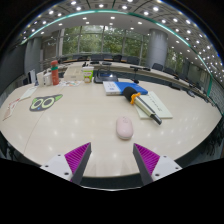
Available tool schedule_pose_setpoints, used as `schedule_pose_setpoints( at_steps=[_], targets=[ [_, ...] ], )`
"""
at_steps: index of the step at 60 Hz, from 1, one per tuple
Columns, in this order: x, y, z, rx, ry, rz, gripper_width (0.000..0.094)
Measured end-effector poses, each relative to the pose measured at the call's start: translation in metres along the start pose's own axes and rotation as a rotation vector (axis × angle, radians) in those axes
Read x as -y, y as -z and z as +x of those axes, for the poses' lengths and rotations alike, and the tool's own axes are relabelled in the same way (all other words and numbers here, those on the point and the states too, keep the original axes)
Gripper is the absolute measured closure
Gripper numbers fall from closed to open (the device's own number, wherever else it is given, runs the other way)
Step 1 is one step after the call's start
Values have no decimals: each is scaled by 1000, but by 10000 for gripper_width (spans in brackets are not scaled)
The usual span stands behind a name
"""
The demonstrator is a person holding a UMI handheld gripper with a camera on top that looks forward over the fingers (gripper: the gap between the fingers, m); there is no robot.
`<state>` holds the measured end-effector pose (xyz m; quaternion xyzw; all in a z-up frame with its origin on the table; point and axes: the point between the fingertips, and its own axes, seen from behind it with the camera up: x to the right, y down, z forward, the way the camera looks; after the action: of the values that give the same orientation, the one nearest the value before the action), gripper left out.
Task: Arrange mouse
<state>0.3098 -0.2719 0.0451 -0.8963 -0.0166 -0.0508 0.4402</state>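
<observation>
Currently spread wide and gripping nothing: gripper [110, 160], magenta pads [76, 156] well apart. Just ahead, beyond the fingertips and roughly centred between them, pale pink mouse [124, 127] resting on white table [70, 115]. Farther off, orange-handled tool [137, 99], scissors [43, 102], bottles [48, 76]

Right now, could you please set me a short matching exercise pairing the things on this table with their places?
Things:
1. mouse
2. scissors
3. orange-handled tool
4. gripper

Places or states:
A. beyond the mouse, lying on white paper
B. open, nothing between its fingers
C. just ahead of the fingers on the bare table
D. far off to the left side of the table

Pairs: 1-C, 2-D, 3-A, 4-B
</observation>
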Motion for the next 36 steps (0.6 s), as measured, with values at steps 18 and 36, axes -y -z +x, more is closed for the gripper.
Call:
schedule_pose_setpoints(
  at_steps=[18, 36],
  targets=[
    [28, -129, 40, 51, -20, -37, 205],
    [33, -138, 48, 41, -38, -34, 561]
  ],
)
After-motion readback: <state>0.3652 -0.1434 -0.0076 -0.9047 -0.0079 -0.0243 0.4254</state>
